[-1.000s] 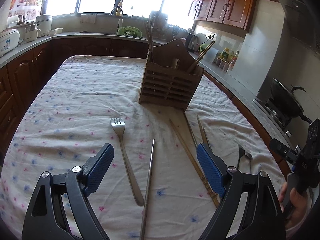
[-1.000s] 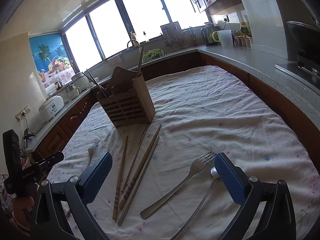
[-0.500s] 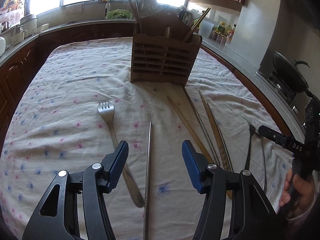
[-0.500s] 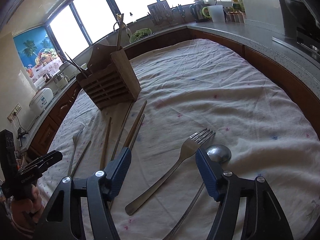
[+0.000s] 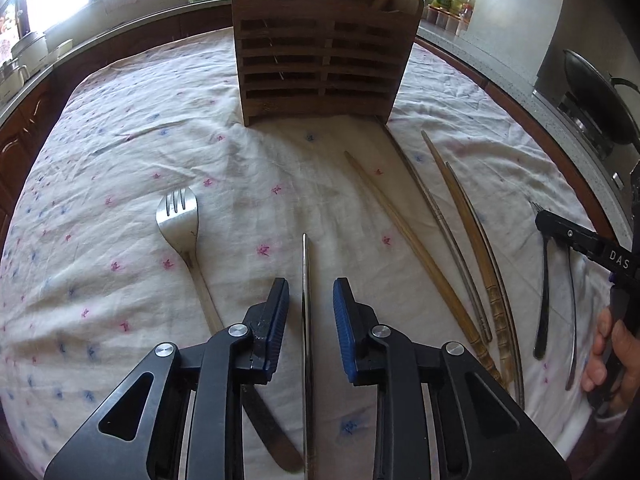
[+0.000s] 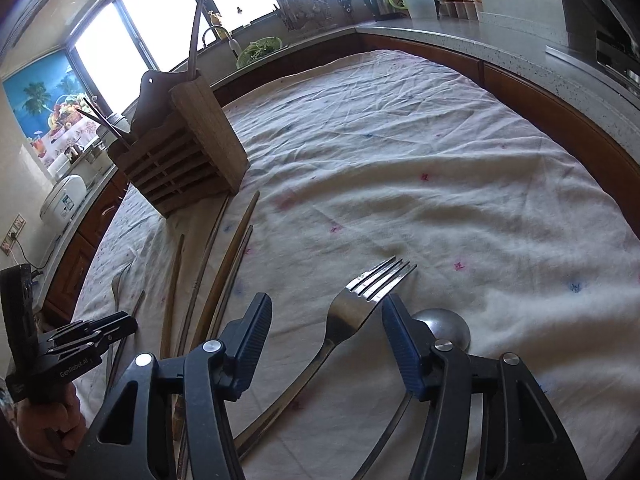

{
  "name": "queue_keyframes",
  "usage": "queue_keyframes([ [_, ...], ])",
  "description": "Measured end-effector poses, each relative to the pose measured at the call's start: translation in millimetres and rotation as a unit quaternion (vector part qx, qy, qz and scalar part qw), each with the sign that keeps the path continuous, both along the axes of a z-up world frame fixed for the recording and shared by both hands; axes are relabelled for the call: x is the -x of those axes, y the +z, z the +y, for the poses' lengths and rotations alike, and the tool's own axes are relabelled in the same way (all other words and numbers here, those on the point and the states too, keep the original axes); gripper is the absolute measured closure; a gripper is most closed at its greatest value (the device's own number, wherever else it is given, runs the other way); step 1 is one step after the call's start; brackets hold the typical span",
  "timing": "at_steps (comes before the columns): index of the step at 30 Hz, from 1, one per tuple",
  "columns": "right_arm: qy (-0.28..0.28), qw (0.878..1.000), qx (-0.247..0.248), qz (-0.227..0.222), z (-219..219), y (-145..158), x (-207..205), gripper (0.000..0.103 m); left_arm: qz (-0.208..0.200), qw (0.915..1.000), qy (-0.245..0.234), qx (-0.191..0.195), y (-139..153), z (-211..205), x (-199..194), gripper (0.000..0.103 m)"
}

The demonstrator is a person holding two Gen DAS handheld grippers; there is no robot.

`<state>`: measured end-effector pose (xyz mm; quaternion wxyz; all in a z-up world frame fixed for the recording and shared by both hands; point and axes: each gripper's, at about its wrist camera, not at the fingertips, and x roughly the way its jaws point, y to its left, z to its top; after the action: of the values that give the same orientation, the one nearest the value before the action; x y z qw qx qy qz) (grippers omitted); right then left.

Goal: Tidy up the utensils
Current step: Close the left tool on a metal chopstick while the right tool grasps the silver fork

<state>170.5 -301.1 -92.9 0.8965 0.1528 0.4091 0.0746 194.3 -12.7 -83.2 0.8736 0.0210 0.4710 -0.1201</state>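
Note:
A wooden utensil holder (image 5: pixel 324 60) stands at the back of the clothed table; it also shows in the right wrist view (image 6: pixel 180 160). My left gripper (image 5: pixel 310 304) is low over the cloth, its jaws narrowly open on either side of a metal chopstick (image 5: pixel 306 280), not gripping it. A fork (image 5: pixel 180 220) lies just to its left. Several wooden and metal chopsticks (image 5: pixel 436 248) lie to the right. My right gripper (image 6: pixel 328 320) is open around a second fork (image 6: pixel 360 300), with a spoon (image 6: pixel 444 326) beside its right finger.
The floral cloth (image 6: pixel 400 160) covers the table. Kitchen counters run along the far and right sides, with a wok (image 5: pixel 600 100) on a stove at right and a rice cooker (image 6: pixel 64 200) at left. The other gripper shows at each view's edge.
Both grippers have come down and forward toward the cloth and narrowed their jaws. The left now straddles the metal chopstick; the right now straddles the fork.

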Motion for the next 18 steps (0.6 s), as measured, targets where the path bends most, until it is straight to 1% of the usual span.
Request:
queue_keyframes([
  [2, 0.003, 1.000, 0.000, 0.004, 0.2, -3.1, -5.4, 0.054, 0.003, 0.9999, -0.005, -0.011, -0.2, -3.6, -4.8, 0.081],
  [4, 0.004, 1.000, 0.007, 0.002, 2.0, -4.0, -9.0, 0.057, 0.004, 0.9995, -0.012, -0.028, -0.2, -9.3, -7.9, 0.082],
  [6, 0.008, 1.000, 0.011, 0.003, 3.8, -4.2, -12.5, 0.063, 0.002, 0.9989, -0.019, -0.042, -0.2, -14.7, -10.7, 0.082],
  [7, 0.009, 1.000, 0.013, 0.003, 4.4, -4.4, -14.1, 0.070, 0.002, 0.9988, -0.023, -0.044, -0.1, -16.6, -12.0, 0.085],
  [8, 0.010, 1.000, 0.015, 0.004, 5.3, -4.8, -15.8, 0.081, 0.002, 0.9987, -0.027, -0.043, -0.2, -17.9, -13.0, 0.090],
  [9, 0.013, 1.000, 0.016, 0.005, 6.2, -5.3, -17.5, 0.086, 0.002, 0.9986, -0.030, -0.043, -0.2, -19.3, -13.8, 0.092],
  [10, 0.017, 1.000, 0.016, 0.004, 7.0, -5.2, -18.6, 0.089, 0.001, 0.9985, -0.034, -0.043, -0.2, -20.5, -14.1, 0.097],
  [11, 0.019, 1.000, 0.018, 0.003, 8.1, -4.8, -19.2, 0.090, -0.001, 0.9982, -0.038, -0.046, -0.3, -21.9, -14.1, 0.099],
  [14, 0.028, 0.999, 0.015, -0.005, 10.2, -3.0, -18.0, 0.093, -0.002, 0.9979, -0.040, -0.051, -0.1, -23.3, -14.9, 0.099],
  [18, 0.033, 0.999, 0.009, -0.014, 10.3, 1.9, -14.0, 0.095, 0.000, 0.9984, -0.042, -0.038, 2.2, -21.9, -11.6, 0.100],
])
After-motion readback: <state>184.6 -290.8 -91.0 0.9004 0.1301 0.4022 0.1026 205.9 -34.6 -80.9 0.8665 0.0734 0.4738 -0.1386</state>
